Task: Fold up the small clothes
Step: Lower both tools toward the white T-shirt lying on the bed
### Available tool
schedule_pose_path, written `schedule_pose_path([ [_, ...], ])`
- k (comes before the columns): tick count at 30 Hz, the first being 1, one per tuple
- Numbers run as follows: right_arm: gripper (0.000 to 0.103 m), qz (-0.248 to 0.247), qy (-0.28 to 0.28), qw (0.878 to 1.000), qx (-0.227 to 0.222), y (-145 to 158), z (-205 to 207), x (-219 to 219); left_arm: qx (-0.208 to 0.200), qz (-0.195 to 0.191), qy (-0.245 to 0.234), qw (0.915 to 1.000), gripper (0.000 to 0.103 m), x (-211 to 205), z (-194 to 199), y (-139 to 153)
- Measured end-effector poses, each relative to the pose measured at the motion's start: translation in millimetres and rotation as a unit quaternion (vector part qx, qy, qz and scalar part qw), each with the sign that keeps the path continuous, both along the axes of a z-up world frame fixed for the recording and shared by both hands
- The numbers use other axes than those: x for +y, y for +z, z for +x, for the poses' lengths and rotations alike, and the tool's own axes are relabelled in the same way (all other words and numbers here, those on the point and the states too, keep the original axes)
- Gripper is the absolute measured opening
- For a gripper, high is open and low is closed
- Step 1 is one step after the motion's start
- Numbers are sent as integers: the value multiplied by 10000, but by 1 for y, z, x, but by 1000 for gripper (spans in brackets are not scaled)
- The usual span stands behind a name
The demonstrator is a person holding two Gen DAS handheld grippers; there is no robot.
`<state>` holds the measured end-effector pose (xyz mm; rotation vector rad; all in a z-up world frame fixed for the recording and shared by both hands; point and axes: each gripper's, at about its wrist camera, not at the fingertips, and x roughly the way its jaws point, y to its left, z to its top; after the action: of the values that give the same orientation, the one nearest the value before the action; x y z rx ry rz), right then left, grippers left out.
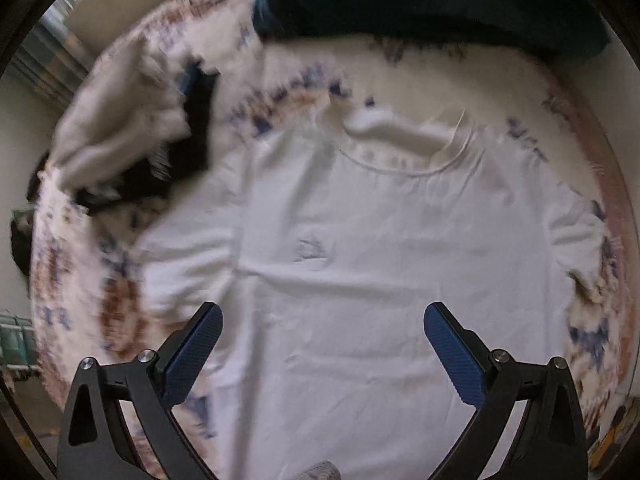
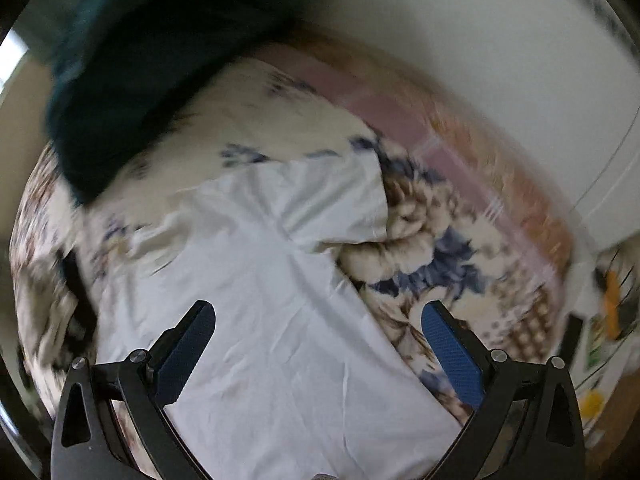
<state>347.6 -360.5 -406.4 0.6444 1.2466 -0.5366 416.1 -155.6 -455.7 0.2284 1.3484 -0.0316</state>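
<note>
A white T-shirt (image 1: pixel 360 240) lies spread flat on a floral blanket (image 1: pixel 92 280), collar at the far side, with a small print on the chest. My left gripper (image 1: pixel 322 314) is open and empty above the shirt's lower half. In the right wrist view the same shirt (image 2: pixel 260 300) lies under my right gripper (image 2: pixel 318 312), which is open and empty; its right sleeve (image 2: pixel 340 200) lies flat by a bunched fold of the blanket (image 2: pixel 420 248). Both views are motion-blurred.
A pile of white and black clothes (image 1: pixel 132 140) sits on the blanket at the left. A dark teal cushion (image 1: pixel 420 0) lies at the far edge, also in the right wrist view (image 2: pixel 140 72). A white wall (image 2: pixel 480 60) and floor clutter (image 2: pixel 608 300) are at the right.
</note>
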Motion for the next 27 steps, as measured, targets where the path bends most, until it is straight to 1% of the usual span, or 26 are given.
schedule_pose_path([
  [1,103,84,-161,9998,74,-34,5,-17,71,-12,74,9999,103,-4,2,-19],
  [3,103,202,-368,9989,201,-77,7,-36,196,77,159,9997,103,-12,10,-44],
  [4,103,377,-517,9976,259,-103,7,-47,293,89,211,9993,103,-17,13,-60],
  [5,103,628,-707,9952,258,-127,4,-58,339,118,233,9991,103,-21,15,-69],
  [7,103,1064,-1088,9882,194,-165,-2,-75,483,169,265,9983,103,-29,14,-89],
  [9,103,1400,-1428,9798,15,-188,-9,-87,606,177,289,9976,103,-35,10,-101],
  [10,103,1587,-1666,9730,-166,-202,-11,-95,696,179,301,9970,103,-38,6,-106],
  [12,103,1938,-1956,9601,-494,-218,-15,-103,700,191,348,9968,103,-40,0,-107],
  [13,103,2065,-2209,9509,-667,-227,-18,-108,703,206,384,9966,103,-41,-4,-106],
  [14,103,2126,-2380,9446,-774,-231,-20,-111,715,196,417,9964,103,-41,-5,-105],
  [16,98,2212,-2752,9298,-1040,-238,-24,-117,743,174,516,9957,103,-40,-11,-102],
  [17,87,2222,-2880,9245,-1141,-240,-25,-118,760,151,563,9954,103,-40,-13,-99],
  [18,68,2223,-2943,9218,-1194,-241,-25,-120,768,134,597,9952,103,-38,-14,-99],
  [19,57,2221,-2978,9207,-1197,-242,-25,-121,775,119,652,9948,103,-37,-17,-95],
  [20,39,2211,-2998,9204,-1189,-242,-23,-122,764,108,689,9946,103,-35,-19,-93],
  [21,25,2145,-2995,9224,-1156,-241,-22,-122,760,97,719,9945,103,-32,-20,-90],
  [23,15,1971,-2901,9293,-1162,-233,-15,-122,735,102,794,9941,103,-25,-22,-82],
  [24,12,1748,-2759,9385,-1121,-224,-9,-121,710,78,826,9940,103,-22,-22,-79],
  [25,12,1557,-2578,9470,-1117,-215,1,-117,684,51,864,9939,103,-17,-26,-74],
  [26,10,1343,-2337,9561,-1148,-204,10,-112,642,42,918,9937,103,-11,-29,-67],
  [27,10,1012,-1958,9690,-1119,-190,23,-104,587,20,978,9935,103,-5,-32,-60],
])
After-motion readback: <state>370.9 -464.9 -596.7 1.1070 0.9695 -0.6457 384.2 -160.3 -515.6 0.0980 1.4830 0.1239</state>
